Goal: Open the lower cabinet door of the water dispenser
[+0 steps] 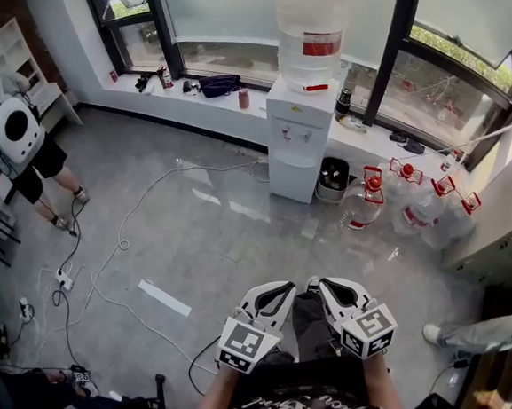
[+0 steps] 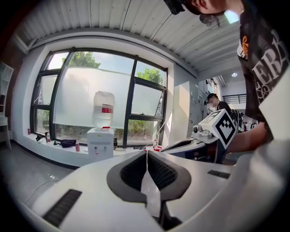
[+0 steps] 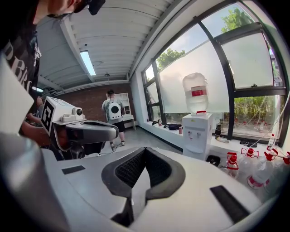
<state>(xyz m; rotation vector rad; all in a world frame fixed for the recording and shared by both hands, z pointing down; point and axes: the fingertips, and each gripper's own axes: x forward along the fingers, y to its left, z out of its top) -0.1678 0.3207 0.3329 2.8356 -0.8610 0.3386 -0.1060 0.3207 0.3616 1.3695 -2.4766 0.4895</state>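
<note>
The white water dispenser (image 1: 297, 142) stands against the window ledge across the room, with a large clear bottle (image 1: 310, 30) on top. Its lower cabinet door (image 1: 289, 177) is closed. Both grippers are held low in front of the person, far from the dispenser and side by side. The left gripper (image 1: 286, 288) is shut with nothing between its pads, and so is the right gripper (image 1: 321, 284). In the left gripper view the dispenser (image 2: 100, 144) shows small beyond the left gripper's (image 2: 146, 152) closed tips. In the right gripper view the dispenser (image 3: 197, 133) stands to the right of the right gripper (image 3: 145, 149).
Several water bottles with red handles (image 1: 416, 198) and a black bin (image 1: 332, 179) sit right of the dispenser. White cables (image 1: 109, 256) trail over the grey floor. A person with a white backpack (image 1: 14, 131) stands far left; another person's leg (image 1: 481, 335) shows at right.
</note>
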